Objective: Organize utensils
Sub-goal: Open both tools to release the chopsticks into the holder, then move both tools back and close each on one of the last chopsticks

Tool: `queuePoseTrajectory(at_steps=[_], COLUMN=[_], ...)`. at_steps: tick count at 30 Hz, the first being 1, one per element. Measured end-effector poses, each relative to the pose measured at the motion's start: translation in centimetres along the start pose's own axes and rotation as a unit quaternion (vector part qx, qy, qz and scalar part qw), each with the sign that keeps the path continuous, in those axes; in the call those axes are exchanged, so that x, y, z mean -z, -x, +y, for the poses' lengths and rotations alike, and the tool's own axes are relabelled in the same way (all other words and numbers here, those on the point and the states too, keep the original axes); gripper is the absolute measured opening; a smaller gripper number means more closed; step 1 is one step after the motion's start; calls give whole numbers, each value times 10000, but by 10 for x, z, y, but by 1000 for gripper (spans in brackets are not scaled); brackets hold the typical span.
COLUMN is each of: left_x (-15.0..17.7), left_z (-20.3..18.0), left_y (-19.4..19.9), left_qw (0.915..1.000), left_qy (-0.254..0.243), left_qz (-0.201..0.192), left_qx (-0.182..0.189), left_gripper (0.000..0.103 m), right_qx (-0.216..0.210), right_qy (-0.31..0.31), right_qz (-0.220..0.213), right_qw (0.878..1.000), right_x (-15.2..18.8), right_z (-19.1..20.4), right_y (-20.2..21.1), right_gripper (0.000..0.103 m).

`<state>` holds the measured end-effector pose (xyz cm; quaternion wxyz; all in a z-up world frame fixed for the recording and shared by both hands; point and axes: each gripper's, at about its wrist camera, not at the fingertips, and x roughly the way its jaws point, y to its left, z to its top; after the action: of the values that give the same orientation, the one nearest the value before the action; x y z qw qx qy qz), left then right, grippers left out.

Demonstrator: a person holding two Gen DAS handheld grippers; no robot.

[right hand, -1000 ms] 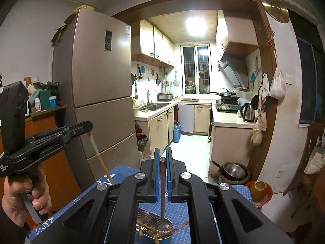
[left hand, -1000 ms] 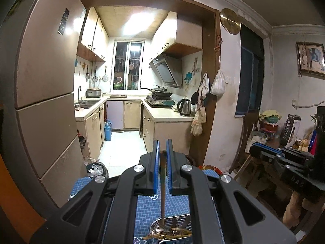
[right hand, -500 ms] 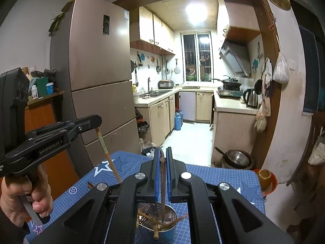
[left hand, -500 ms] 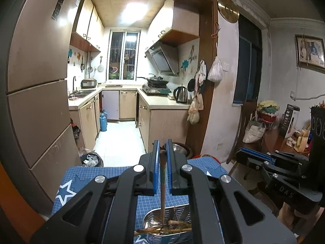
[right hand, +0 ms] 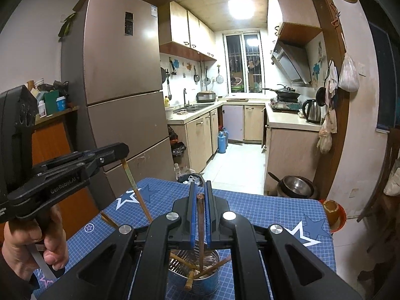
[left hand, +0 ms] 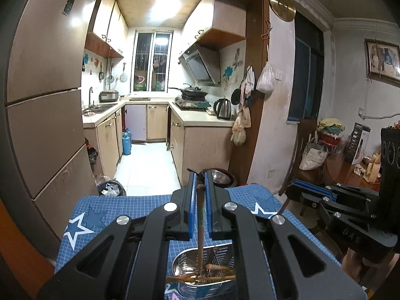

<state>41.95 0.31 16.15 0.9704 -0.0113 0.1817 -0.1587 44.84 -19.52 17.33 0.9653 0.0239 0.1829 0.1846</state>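
Note:
My left gripper is shut on a brown chopstick that hangs down into a metal utensil holder with several chopsticks lying in it. My right gripper is shut on a dark chopstick whose lower end is inside the same metal holder. From the right wrist view, the left gripper holds its chopstick slanting down toward the holder. The right gripper also shows in the left wrist view.
The holder stands on a blue gridded mat with white stars over a table. A loose chopstick lies on the mat at left. A fridge stands left, a kitchen beyond, a metal pot on the floor.
Both grippers have lowered toward the table with their chopsticks, so the mat and holder show more fully. Both chopstick tips now reach into the holder.

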Motion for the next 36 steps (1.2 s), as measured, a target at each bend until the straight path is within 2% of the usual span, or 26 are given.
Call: queuePoseTrajectory(at_steps=[2, 3, 5, 13, 17, 20, 23, 25, 30, 31, 32, 36], left_x=[3, 5, 6, 8, 14, 26, 42, 56, 113, 131, 147, 212], left_z=[1, 1, 2, 3, 3, -5, -15, -19, -33, -36, -39, -55], left_y=[-2, -1, 1, 7, 32, 65, 102, 123, 160, 163, 163, 156], left_qw=[10000, 10000, 10000, 10000, 9999, 9995, 9989, 9988, 9996, 10000, 10000, 9973], left_qy=[-13, -13, 5, 37, 72, -83, -177, -166, -145, -45, 4, 110], left_qz=[38, 38, 10, 3, -104, -289, -417, -458, -225, -87, 53, 703], left_qx=[-10, -17, -78, -80, -50, -130, -90, -56, -14, -2, 52, 191], left_gripper=[11, 20, 30, 30, 30, 48, 54, 58, 62, 62, 62, 62], right_qx=[-2, 6, 8, 27, 2, -55, -65, 5, 229, 268, 267, 304], right_qy=[-17, -18, -24, -25, 4, 36, 78, 137, 302, 273, 242, -127], right_qz=[-8, -12, -28, -107, -234, -423, -630, -704, -603, -488, -387, 346], right_qw=[10000, 10000, 10000, 9999, 9997, 9991, 9980, 9974, 9975, 9981, 9986, 9989], right_x=[1, 2, 2, 3, 7, 15, 35, 56, 136, 157, 171, 252], right_z=[0, 0, -1, 4, 7, 9, 10, 11, 14, 12, 10, -4], right_y=[0, 1, 2, 16, 44, 83, 131, 160, 216, 223, 227, 232], right_gripper=[7, 7, 9, 19, 27, 41, 63, 67, 67, 64, 52, 30])
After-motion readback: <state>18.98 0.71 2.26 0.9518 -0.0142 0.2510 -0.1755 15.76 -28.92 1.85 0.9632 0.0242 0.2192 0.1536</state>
